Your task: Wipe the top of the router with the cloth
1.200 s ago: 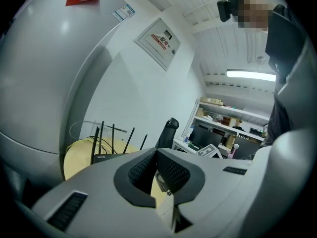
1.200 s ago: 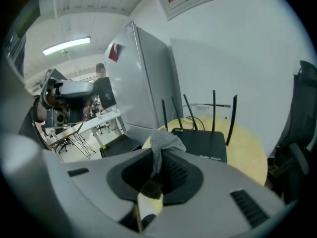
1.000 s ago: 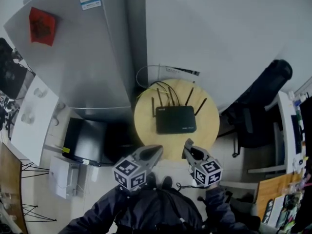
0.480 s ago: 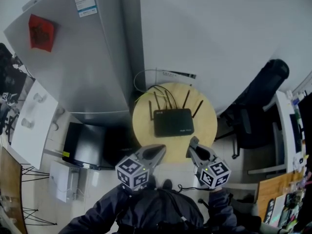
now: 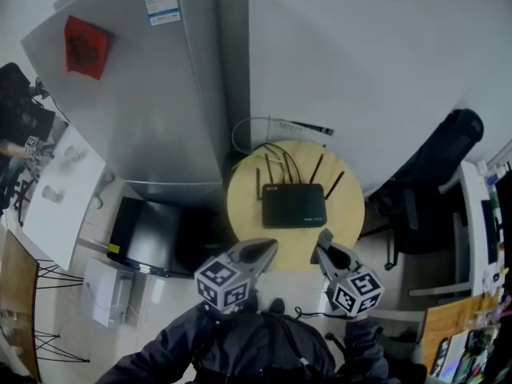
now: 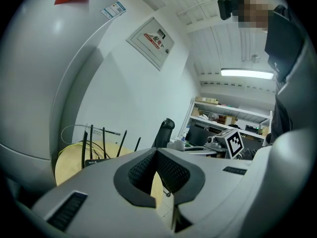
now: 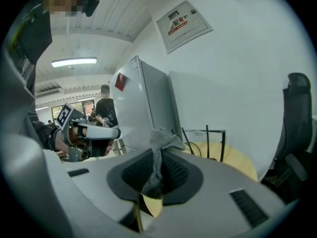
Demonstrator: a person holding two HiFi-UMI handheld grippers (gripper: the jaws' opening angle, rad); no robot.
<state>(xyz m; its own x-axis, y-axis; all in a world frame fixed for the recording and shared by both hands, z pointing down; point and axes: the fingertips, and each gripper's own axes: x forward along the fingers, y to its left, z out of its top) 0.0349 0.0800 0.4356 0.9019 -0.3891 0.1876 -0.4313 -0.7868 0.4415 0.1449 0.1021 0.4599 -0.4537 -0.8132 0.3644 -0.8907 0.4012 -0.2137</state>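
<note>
A black router (image 5: 294, 205) with several upright antennas lies flat on a round wooden table (image 5: 244, 206). Both grippers hover at the table's near edge, short of the router. My left gripper (image 5: 270, 247) is shut with nothing between its pads; its own view shows the router (image 6: 95, 160) low at the left, beyond the jaws. My right gripper (image 5: 323, 238) is shut on a small grey cloth (image 7: 159, 150) that sticks up past the fingertips. In the right gripper view only the router's antennas (image 7: 207, 142) and the table (image 7: 233, 160) show behind the jaws.
A tall grey fridge (image 5: 152, 94) stands against the table's far left side, with a low black cabinet (image 5: 148, 232) beside it. A black office chair (image 5: 432, 166) is at the right, and a white cable loop (image 5: 258, 126) hangs behind the table. A person (image 7: 105, 109) stands far off.
The head view has shifted a little. Both grippers stay at the table's near edge, the right one slightly nearer the router. The hold on the cloth is unchanged.
</note>
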